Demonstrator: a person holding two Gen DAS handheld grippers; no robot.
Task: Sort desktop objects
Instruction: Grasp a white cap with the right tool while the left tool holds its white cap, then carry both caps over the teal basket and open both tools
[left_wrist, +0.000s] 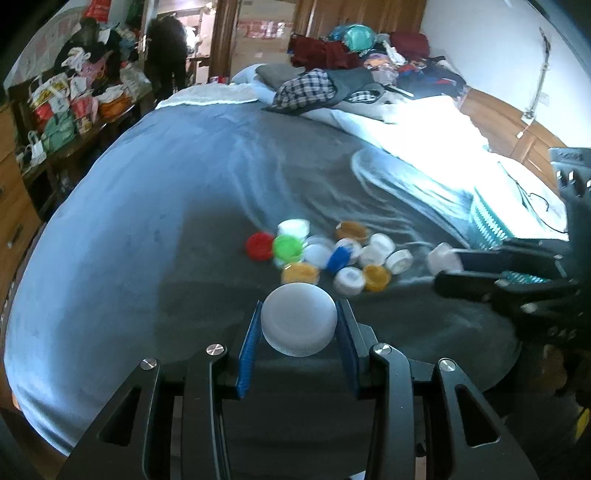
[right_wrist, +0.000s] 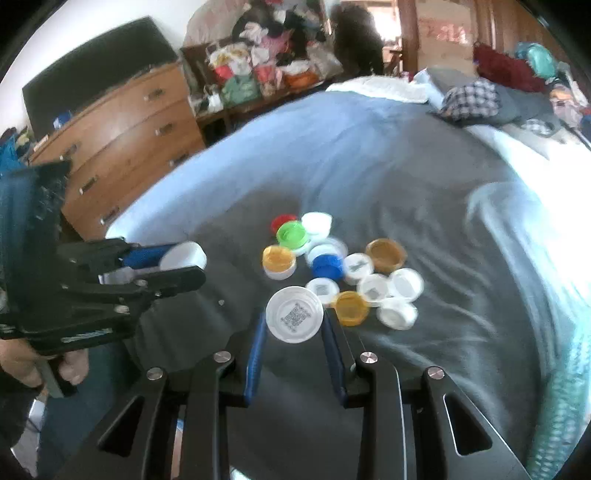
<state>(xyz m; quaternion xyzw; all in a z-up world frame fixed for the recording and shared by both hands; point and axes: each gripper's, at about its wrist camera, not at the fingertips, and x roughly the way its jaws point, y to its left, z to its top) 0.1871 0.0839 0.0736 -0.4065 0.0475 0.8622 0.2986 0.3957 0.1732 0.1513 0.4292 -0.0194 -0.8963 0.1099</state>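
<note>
Several loose bottle caps lie in a cluster on the grey blanket: a red cap (left_wrist: 259, 245), a green cap (left_wrist: 287, 247), a blue cap (left_wrist: 340, 257), yellow caps (left_wrist: 300, 273) and several white ones. My left gripper (left_wrist: 298, 324) is shut on a large white cap (left_wrist: 298, 319), held above the blanket just short of the cluster. My right gripper (right_wrist: 294, 320) is shut on a white cap with a printed code inside (right_wrist: 294, 314). Each gripper shows in the other's view: the right gripper (left_wrist: 448, 266) with its white cap (left_wrist: 444, 258), the left gripper (right_wrist: 184, 264) with its white cap (right_wrist: 183, 255).
A teal basket (left_wrist: 489, 225) sits at the right of the bed near bright sunlit sheets. Clothes (left_wrist: 332, 85) are piled at the bed's far end. A wooden dresser (right_wrist: 122, 140) stands to the left, with a cluttered table (right_wrist: 258, 74) behind it.
</note>
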